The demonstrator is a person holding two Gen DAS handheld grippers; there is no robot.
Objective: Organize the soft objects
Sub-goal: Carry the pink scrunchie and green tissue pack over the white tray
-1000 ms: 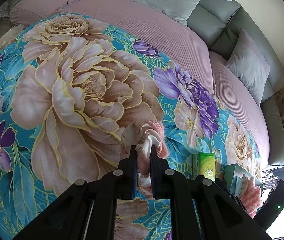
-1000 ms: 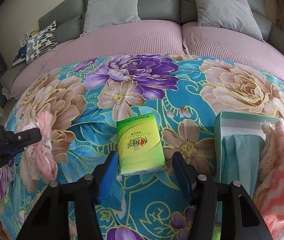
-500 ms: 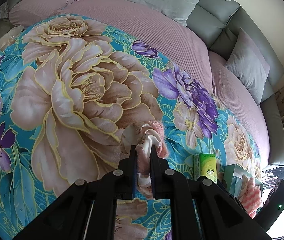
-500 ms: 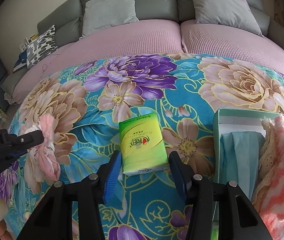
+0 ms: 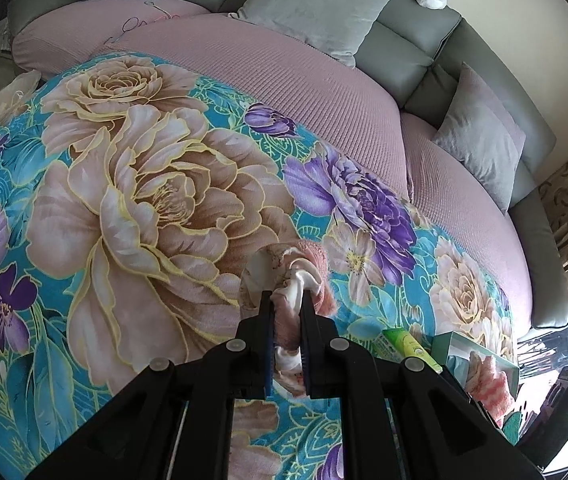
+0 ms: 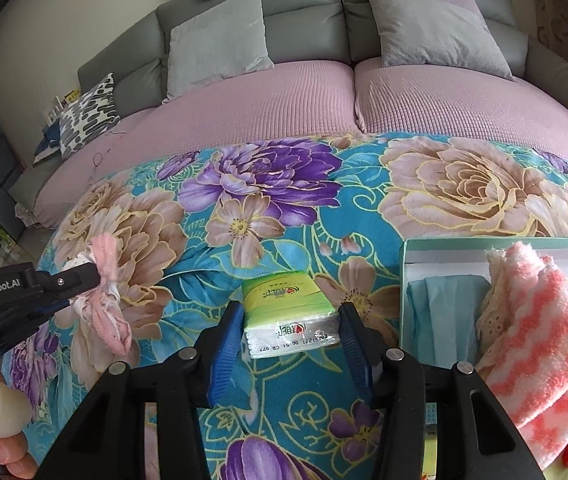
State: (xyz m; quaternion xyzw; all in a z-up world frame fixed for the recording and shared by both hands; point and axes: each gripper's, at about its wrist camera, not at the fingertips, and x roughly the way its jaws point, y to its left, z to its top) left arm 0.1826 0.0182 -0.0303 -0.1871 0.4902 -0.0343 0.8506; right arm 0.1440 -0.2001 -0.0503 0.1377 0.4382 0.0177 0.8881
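left gripper (image 5: 287, 300): jaws nearly together, clamped on a pink-and-white cloth bundle (image 5: 298, 276) hanging over the floral blanket (image 5: 143, 200).
right gripper (image 6: 290, 314): jaws have just been narrowing, pads now pressed on both sides of the green tissue pack (image 6: 290, 314).
teal box (image 6: 484, 243): right of the pack, on the blanket, with a pink-and-white towel (image 6: 544, 332) inside.

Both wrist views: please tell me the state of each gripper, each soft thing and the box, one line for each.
left gripper: shut on the pink and white cloth, lifted
right gripper: shut on the green tissue pack
teal box: open, holds cloths
pink zigzag towel: bunched in the box, hanging over its edge
light blue cloth: folded inside the box
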